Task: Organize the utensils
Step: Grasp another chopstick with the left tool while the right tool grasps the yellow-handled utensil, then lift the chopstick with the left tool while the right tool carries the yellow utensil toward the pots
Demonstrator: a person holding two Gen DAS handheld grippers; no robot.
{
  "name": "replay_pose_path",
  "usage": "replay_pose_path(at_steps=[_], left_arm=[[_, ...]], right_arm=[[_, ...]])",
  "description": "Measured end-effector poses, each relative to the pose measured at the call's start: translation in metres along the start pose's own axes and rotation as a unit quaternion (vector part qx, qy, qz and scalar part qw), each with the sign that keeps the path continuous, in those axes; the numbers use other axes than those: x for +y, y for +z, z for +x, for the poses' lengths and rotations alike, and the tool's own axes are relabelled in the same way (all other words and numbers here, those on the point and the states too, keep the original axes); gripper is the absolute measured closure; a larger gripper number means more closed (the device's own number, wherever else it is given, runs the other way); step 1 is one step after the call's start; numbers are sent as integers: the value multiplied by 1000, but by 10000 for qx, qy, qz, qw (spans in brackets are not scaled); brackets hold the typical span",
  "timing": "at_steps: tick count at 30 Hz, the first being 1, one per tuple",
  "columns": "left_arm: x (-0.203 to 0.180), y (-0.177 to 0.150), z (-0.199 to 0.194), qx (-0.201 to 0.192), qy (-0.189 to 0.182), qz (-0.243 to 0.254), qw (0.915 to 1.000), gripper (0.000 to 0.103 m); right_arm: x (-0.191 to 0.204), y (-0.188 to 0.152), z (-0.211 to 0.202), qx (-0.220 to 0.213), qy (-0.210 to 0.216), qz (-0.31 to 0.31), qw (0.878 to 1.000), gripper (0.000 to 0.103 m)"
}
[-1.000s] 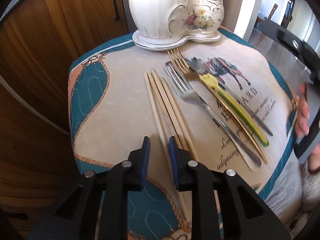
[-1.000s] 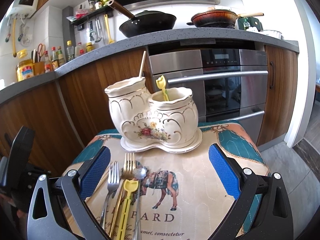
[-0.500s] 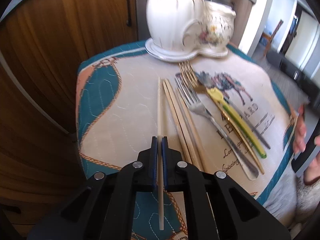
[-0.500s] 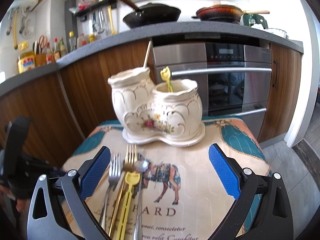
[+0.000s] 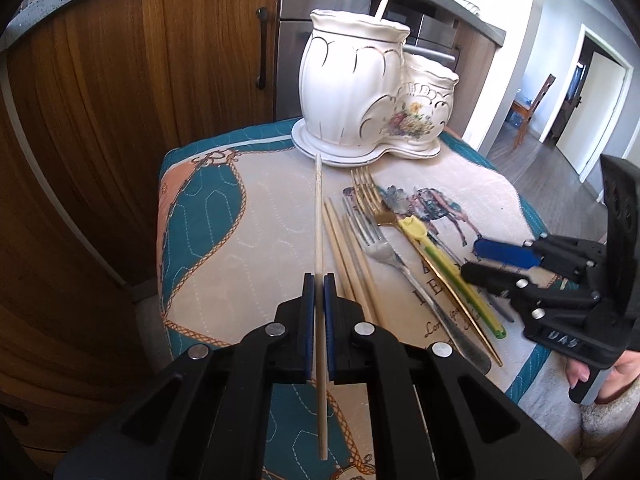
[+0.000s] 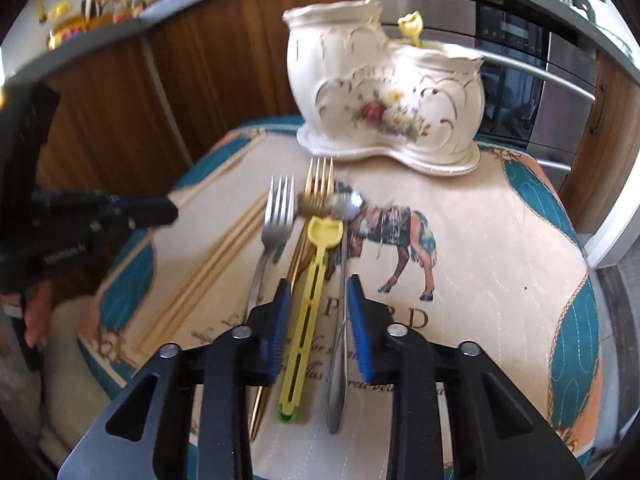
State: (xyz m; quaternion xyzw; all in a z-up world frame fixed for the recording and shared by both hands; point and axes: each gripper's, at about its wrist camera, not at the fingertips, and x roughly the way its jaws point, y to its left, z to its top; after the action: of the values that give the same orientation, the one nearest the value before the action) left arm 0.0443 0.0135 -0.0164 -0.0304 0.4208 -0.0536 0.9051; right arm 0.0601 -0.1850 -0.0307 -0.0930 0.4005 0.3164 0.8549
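My left gripper is shut on a single wooden chopstick and holds it above the mat, pointing toward the white ceramic utensil holder. More chopsticks, a silver fork, a gold fork and a yellow plastic utensil lie on the mat. My right gripper is open, low over the mat, its jaws astride the yellow utensil and a silver spoon. The holder has one chopstick in its tall cup and a yellow utensil in its short cup.
The utensils lie on a quilted mat with a horse print over a small table. Wooden cabinets and an oven stand close behind the holder. The mat's edges drop off on all sides.
My left gripper closed on one chopstick and lifted it off the pile. My right gripper narrowed and came down over the yellow utensil and spoon.
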Motion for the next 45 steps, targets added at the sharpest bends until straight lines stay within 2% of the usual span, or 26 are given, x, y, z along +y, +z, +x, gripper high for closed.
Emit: replay_pose_path(at_steps=[4, 13, 17, 18, 21, 28, 34, 39, 45], left_arm=[[2, 0, 0, -47, -110, -21, 9999, 99], [7, 3, -6, -170, -253, -83, 9995, 99], [7, 3, -7, -198, -277, -97, 9994, 99], [7, 3, -7, -198, -274, -101, 9994, 99], [9, 3, -7, -200, -268, -130, 9994, 99], [9, 4, -14, -394, -351, -112, 9985, 99], [8, 10, -24, -605, -413, -89, 9973, 99], [7, 21, -33, -914, -504, -77, 9945, 99], [7, 50, -48, -1543, -590, -13, 9863, 99]], right_arm=[[2, 5, 5, 331, -46, -118, 9994, 80], [15, 14, 20, 996, -173, -635, 9929, 81], [21, 21, 30, 1175, -188, -822, 9895, 84], [21, 22, 30, 1174, -150, -818, 9896, 89], [18, 21, 28, 1094, -29, -728, 9913, 91], [-4, 14, 3, 411, 281, -157, 9986, 92], [-30, 20, -30, -407, 694, 373, 9961, 92], [-36, 39, -50, -1160, 714, 494, 9895, 92], [-59, 76, -68, -2153, 682, 825, 9707, 92]])
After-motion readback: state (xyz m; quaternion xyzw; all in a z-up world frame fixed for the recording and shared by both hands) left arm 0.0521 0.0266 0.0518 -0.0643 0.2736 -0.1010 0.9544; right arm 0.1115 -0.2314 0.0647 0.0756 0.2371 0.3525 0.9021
